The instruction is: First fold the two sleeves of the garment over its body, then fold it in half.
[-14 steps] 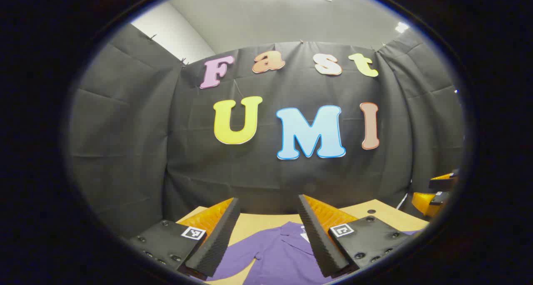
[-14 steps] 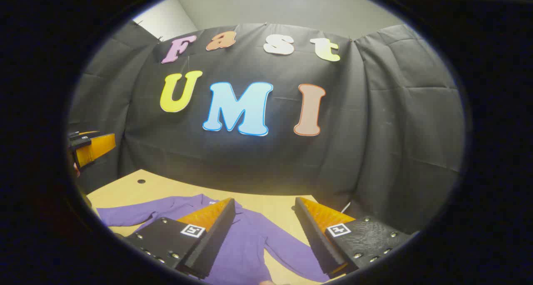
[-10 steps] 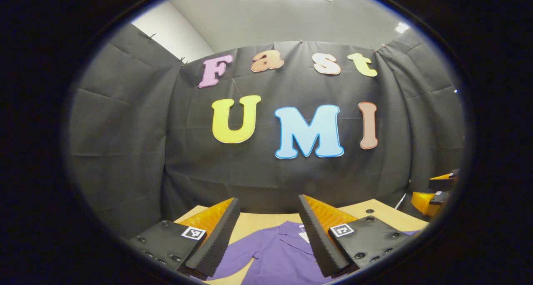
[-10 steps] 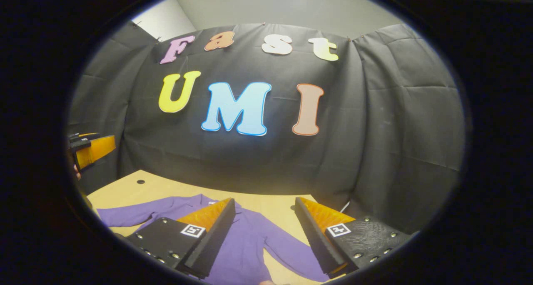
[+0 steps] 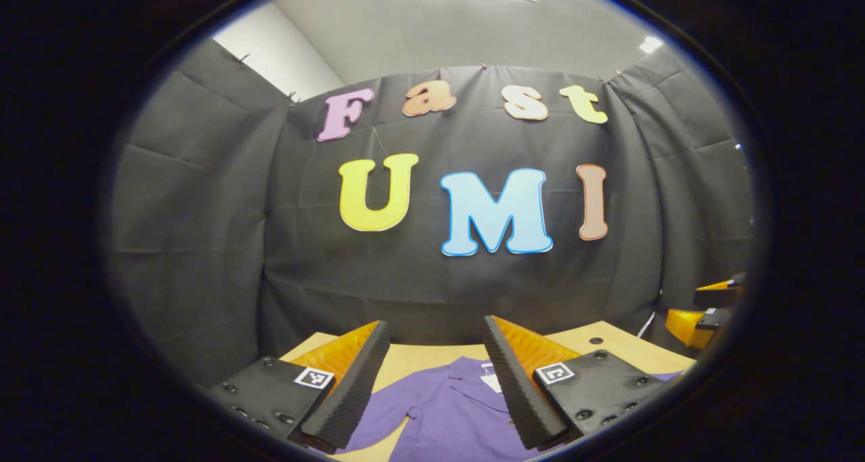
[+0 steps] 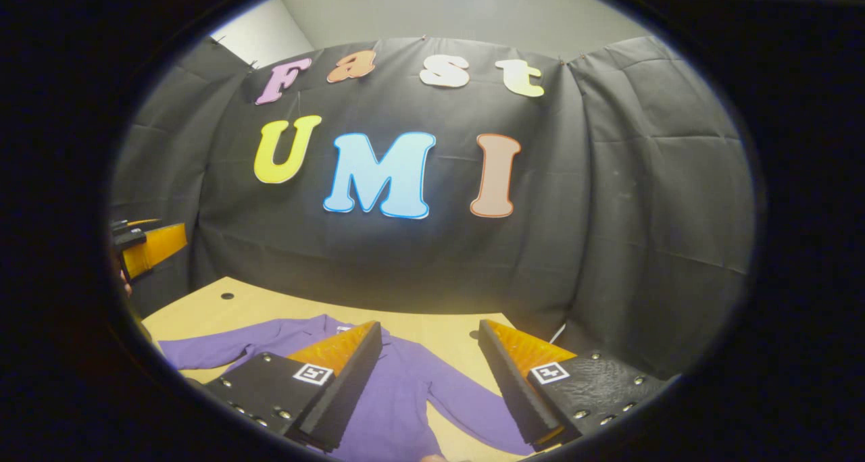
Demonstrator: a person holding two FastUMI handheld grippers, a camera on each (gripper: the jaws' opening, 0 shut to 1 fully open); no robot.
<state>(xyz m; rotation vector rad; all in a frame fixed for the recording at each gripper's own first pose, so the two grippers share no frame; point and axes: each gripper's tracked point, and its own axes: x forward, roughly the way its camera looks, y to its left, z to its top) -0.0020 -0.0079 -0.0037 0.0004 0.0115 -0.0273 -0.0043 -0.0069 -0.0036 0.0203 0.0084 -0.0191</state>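
A purple collared shirt lies flat on the wooden table, collar toward the booth's back wall. In the left gripper view my left gripper hovers open above the shirt's collar and left shoulder, nothing between its fingers. In the right gripper view the shirt spreads with one sleeve reaching left and the other sleeve running down to the right. My right gripper hangs open over the shirt's right shoulder, holding nothing. The other gripper shows far left.
The table ends at the black cloth wall behind it and has a small hole near its far left corner. The right gripper's body shows at the right edge of the left gripper view.
Both views have drifted slightly; the wall sits a little more to the left and the shirt a touch more in sight. Both grippers stay open and empty.
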